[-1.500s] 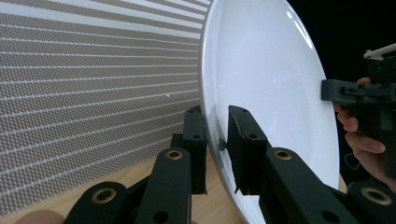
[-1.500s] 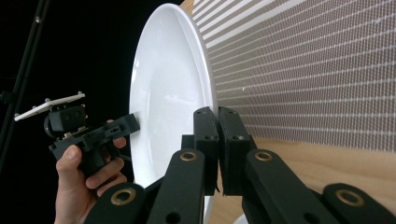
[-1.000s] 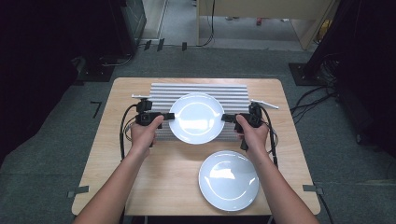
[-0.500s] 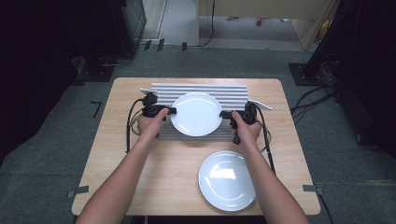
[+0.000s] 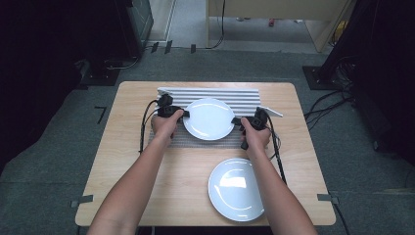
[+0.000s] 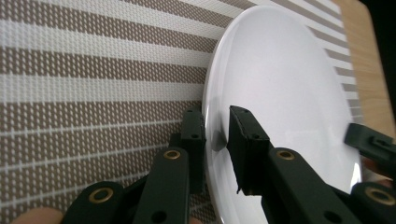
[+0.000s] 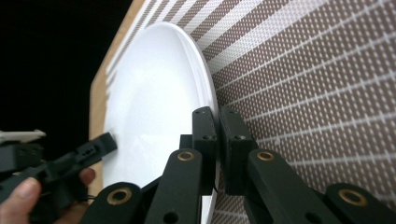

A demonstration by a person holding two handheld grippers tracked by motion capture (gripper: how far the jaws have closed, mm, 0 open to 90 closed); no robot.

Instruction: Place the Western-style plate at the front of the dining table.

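Note:
A white plate (image 5: pixel 209 118) is held from both sides low over a striped placemat (image 5: pixel 215 94) at the back of the table; whether it touches the mat I cannot tell. My left gripper (image 5: pixel 183 114) is shut on its left rim. In the left gripper view the jaws (image 6: pixel 217 126) pinch the edge of the plate (image 6: pixel 280 93). My right gripper (image 5: pixel 236 120) is shut on the right rim. In the right gripper view its jaws (image 7: pixel 217 123) clamp the plate (image 7: pixel 154 93), with the left gripper (image 7: pixel 93 147) on the far rim.
A second white plate (image 5: pixel 237 189) lies on the wooden table (image 5: pixel 127 161) at the front right, close to my right forearm. A thin white piece (image 5: pixel 270 111) lies by the mat's right edge. Cables trail from both grippers over the table.
The plate has sunk toward the mat with both grippers still on its rim. Both hands have shifted a little away from the table's front edge.

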